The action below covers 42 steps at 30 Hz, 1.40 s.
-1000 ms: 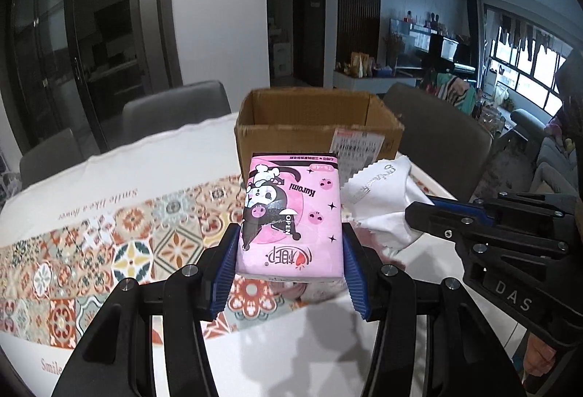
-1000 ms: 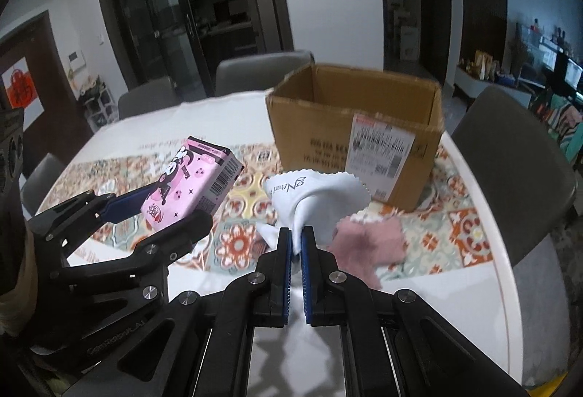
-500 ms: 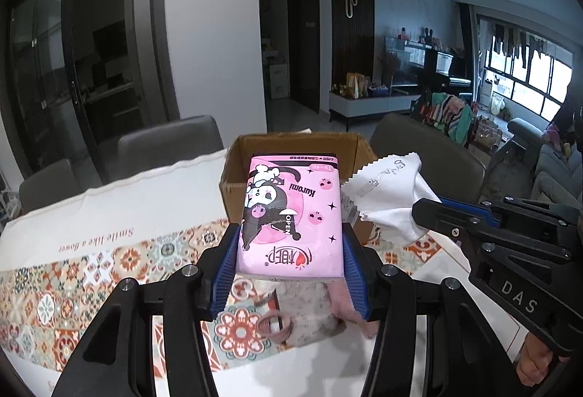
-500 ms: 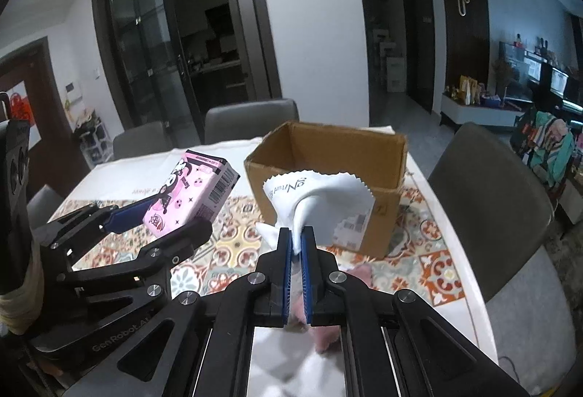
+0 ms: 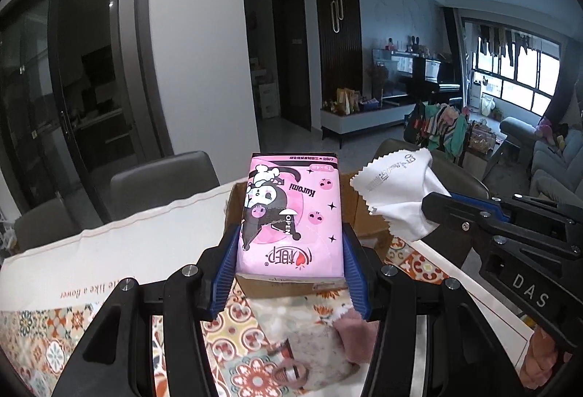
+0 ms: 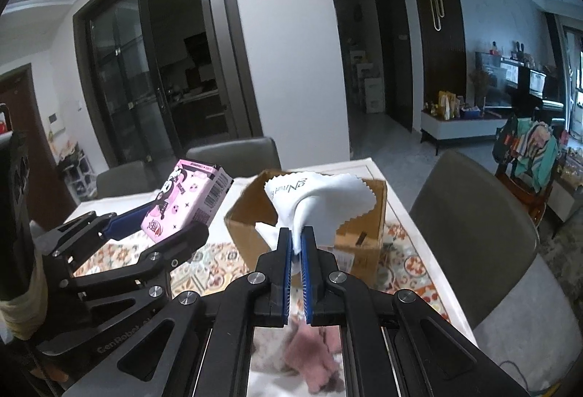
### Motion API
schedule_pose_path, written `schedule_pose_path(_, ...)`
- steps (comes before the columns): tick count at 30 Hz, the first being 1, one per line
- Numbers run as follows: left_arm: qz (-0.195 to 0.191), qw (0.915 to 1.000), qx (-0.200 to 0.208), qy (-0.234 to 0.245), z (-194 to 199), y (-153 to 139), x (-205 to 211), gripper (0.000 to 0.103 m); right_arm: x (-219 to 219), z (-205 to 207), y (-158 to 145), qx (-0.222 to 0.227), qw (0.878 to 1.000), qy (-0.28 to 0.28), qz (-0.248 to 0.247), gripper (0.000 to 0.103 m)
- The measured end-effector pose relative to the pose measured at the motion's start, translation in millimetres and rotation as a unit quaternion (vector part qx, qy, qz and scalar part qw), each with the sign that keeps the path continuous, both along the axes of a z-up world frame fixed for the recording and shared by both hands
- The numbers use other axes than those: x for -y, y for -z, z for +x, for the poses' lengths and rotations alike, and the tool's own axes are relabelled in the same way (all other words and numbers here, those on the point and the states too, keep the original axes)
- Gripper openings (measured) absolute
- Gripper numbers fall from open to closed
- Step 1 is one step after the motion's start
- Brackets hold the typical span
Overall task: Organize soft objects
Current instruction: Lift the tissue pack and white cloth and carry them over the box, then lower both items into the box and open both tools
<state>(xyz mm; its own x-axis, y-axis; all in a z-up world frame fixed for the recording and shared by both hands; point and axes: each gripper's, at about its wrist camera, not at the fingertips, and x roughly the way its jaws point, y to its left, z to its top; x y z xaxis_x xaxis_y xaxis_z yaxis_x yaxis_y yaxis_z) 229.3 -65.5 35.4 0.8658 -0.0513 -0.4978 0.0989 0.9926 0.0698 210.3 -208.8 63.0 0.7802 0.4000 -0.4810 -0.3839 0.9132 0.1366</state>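
A pink Kuromi tissue pack (image 5: 291,215) is clamped between the blue pads of the left gripper (image 5: 289,251), its jaws spread to the pack's width and pressed on both long sides. The pack is held in the air, above the near wall of the open cardboard box (image 6: 360,215). A white cleaning cloth (image 6: 320,195) with pinked edges is pinched in the right gripper (image 6: 297,244), whose jaws are pressed almost together on a bunched fold; the rest of the cloth is fanned out over the box opening. The box is stood toward the far edge of the table (image 6: 419,287), on a patterned tablecloth (image 5: 54,342). A pink fluffy item (image 6: 313,357) is seen lying at the near edge, below both grippers.
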Motion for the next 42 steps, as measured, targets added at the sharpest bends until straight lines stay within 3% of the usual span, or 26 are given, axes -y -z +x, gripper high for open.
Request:
schedule_pose_path(11, 0.012, 0.9999, 0.011, 0.004, 36.7, -2.3, -2.9, 0.052, -16.4, 31.0, -9.4, 0.018, 1.000, 0.009, -0.014, 0.006)
schedule_pose_path(22, 0.022, 0.9997, -0.005, 0.002, 77.8, 9.3, 2.9, 0.052, -20.6, 73.1, 3.4, 0.001, 1.000, 0.007, -0.026, 0.007)
schedule_pose_path(42, 0.008, 0.9927, -0.117, 0.030, 150.6, 67.8, 2.3, 0.053, -23.8, 140.3, 53.5, -0.088, 0.995, 0.012, -0.042, 0.007)
